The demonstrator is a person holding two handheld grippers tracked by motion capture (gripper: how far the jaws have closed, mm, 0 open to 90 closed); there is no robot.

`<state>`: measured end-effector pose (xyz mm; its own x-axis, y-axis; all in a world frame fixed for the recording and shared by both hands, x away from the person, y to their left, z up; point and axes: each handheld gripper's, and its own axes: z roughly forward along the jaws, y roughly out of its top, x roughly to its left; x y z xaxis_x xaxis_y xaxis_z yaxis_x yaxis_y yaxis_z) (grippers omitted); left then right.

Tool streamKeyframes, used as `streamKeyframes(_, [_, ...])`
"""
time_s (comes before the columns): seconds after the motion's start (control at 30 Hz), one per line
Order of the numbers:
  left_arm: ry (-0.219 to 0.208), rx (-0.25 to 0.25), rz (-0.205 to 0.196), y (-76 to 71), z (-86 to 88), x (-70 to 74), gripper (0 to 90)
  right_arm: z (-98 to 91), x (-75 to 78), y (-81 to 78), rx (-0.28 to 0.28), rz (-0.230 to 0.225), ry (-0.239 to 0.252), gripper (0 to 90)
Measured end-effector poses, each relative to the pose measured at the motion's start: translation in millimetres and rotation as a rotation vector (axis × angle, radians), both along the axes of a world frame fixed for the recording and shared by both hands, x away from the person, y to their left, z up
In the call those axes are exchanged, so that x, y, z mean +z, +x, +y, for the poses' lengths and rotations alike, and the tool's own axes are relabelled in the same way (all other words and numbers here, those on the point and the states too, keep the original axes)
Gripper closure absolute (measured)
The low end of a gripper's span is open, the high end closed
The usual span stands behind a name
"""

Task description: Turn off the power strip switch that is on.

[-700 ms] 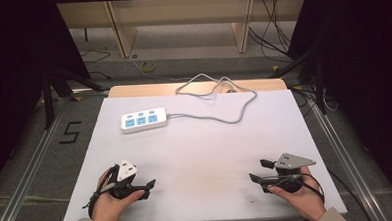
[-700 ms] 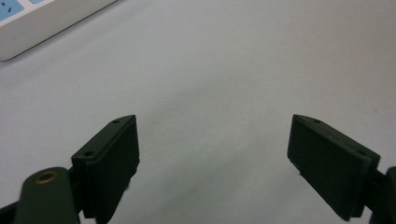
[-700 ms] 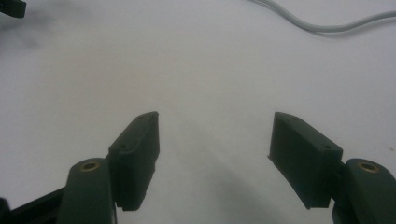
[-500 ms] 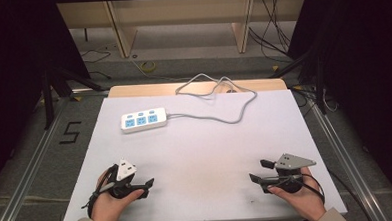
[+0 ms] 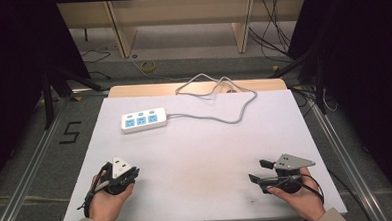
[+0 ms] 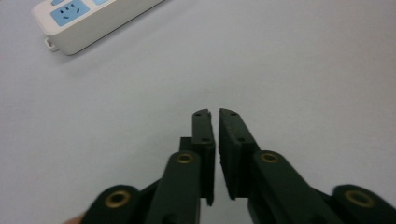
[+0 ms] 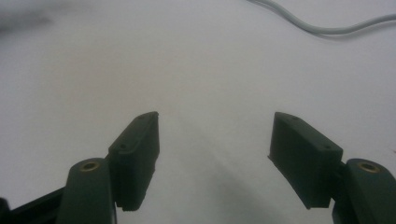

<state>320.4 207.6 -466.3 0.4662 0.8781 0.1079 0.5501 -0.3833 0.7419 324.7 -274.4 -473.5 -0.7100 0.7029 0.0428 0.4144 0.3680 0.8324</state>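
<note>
A white power strip (image 5: 143, 120) with three blue sockets lies at the back left of the white table (image 5: 201, 155). Its grey cable (image 5: 219, 104) loops off toward the far edge. A hand holds my left gripper (image 5: 134, 173) near the front left of the table. Its jaws are shut with nothing between them, and they point toward the power strip (image 6: 93, 21) from well short of it. In its own view my left gripper (image 6: 215, 114) hovers over bare tabletop. At the front right, my right gripper (image 5: 256, 171) stands open and empty, its jaws pointing left. From the right gripper (image 7: 215, 121) the cable (image 7: 317, 23) is visible far ahead.
A wooden board (image 5: 133, 89) sticks out past the table's far edge. Metal rails (image 5: 31, 162) run along both sides of the table. Loose cables (image 5: 275, 22) lie on the floor behind it, and a number marker (image 5: 71, 132) is on the floor at left.
</note>
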Motion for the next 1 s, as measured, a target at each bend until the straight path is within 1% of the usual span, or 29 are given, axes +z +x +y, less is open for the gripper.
streamKeyframes(0.03, [0.001,0.01,0.007,0.4,1.2,1.1,88.3,0.2,-0.1,0.0,-0.002,0.001,0.002,33.9])
streamKeyframes(0.07, [-0.003,0.01,0.007,0.8,1.3,1.1,89.2,0.2,-0.2,-0.1,-0.003,0.002,0.002,33.9])
streamKeyframes(0.2, [0.009,0.006,0.013,1.6,0.9,1.5,89.4,0.3,-0.4,-0.2,-0.004,0.005,0.002,33.9])
streamKeyframes(0.37, [0.009,0.007,0.012,4.5,-0.1,3.2,89.3,0.0,-0.5,-0.2,-0.003,0.004,-0.001,33.8])
streamKeyframes(0.5, [0.002,0.019,0.007,9.6,0.5,5.7,89.4,0.1,-0.9,0.1,-0.003,0.005,-0.003,33.9])
streamKeyframes(1.0, [0.001,0.025,0.02,19.3,3.3,10.8,89.4,0.0,-1.7,0.3,-0.007,0.004,-0.007,33.9])
